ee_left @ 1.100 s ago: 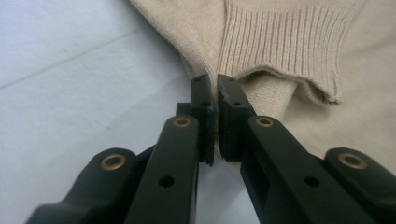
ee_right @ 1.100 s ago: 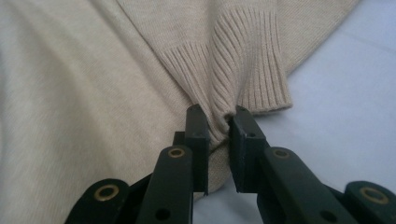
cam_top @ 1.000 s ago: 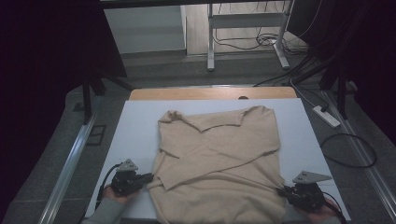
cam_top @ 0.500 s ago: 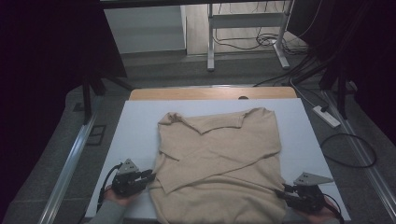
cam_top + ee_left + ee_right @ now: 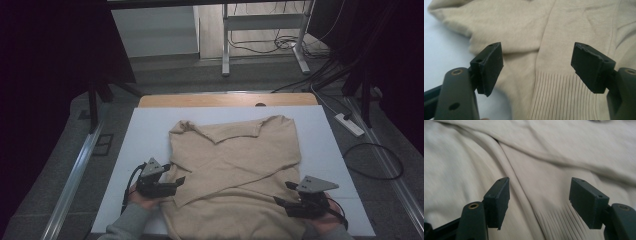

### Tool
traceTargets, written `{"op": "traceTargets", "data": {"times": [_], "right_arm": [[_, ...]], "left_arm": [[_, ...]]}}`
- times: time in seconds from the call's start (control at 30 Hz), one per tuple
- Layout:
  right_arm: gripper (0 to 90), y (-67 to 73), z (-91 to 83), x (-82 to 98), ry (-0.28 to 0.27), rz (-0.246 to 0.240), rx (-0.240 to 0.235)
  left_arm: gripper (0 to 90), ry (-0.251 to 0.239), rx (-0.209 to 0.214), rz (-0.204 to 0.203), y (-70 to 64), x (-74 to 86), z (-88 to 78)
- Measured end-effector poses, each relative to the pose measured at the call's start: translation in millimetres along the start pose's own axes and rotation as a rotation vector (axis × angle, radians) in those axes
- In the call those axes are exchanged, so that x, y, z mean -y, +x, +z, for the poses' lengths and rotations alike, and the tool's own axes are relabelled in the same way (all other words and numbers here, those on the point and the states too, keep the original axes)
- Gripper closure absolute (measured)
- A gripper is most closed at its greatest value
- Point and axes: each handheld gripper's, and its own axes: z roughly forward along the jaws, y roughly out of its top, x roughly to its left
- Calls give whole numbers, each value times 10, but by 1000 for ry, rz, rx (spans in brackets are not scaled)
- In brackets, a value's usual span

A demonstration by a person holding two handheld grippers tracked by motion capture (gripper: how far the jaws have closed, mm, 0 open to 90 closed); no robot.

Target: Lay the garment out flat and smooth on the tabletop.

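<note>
A beige knit sweater [image 5: 235, 165] lies flat on the white table [image 5: 145, 135], its sleeves folded across its body. My left gripper [image 5: 179, 183] hovers at the sweater's left edge; its jaws have just been opening and stand wide apart, with a ribbed cuff [image 5: 559, 95] lying below them, untouched. At the sweater's lower right my right gripper [image 5: 281, 194] is open too, its jaws having just spread over another ribbed cuff [image 5: 554, 220] that rests free on the cloth.
A wooden strip [image 5: 227, 100] borders the table's far edge. Metal rails [image 5: 75, 170] run along both sides. A power strip [image 5: 350, 125] and cables [image 5: 372, 160] lie on the floor at the right. A white frame [image 5: 262, 35] stands farther back.
Both grippers have let go of the sleeve cuffs and pulled back from the sweater a little, the left one outward to the left, the right one toward the near edge. The sweater lies still.
</note>
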Motion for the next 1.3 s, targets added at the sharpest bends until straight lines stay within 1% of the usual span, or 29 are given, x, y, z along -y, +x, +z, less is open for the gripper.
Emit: {"op": "traceTargets", "data": {"times": [0.03, 0.13, 0.3, 0.33, 0.63, 0.83, 1.0, 1.07, 1.17, 1.23, 1.3], "right_arm": [[327, 21, 54, -49, -4, -15, -13], [329, 61, 167, -129, -2, -36, -34], [328, 123, 324, -211, 6, -36, -67], [327, 137, 346, -228, 6, -37, -70], [330, 260, 486, -362, -3, -64, -98], [332, 384, 599, -473, -10, -86, -134], [332, 529, 735, -607, -11, -118, -172], [331, 624, 809, -692, -10, -139, -205], [330, 726, 895, -783, -7, -163, -231], [329, 825, 980, -865, 0, -178, -254], [326, 925, 1061, -928, 22, -198, -271]], "left_arm": [[245, 3, -2, 3, -5, -6, 10], [228, 12, -1, 6, -10, -2, 24], [223, 5, 1, -10, 17, 32, 3], [221, 2, 2, -17, 20, 39, 3], [216, 5, -2, -20, 25, 70, 2], [213, 0, -3, -32, 51, 101, -17], [212, 1, -4, -33, 52, 108, -11], [212, 0, -3, -33, 53, 112, -9], [212, -3, -5, -35, 59, 115, -11], [212, -3, -4, -34, 61, 118, -12], [212, -1, -6, -31, 63, 121, -10]]}}
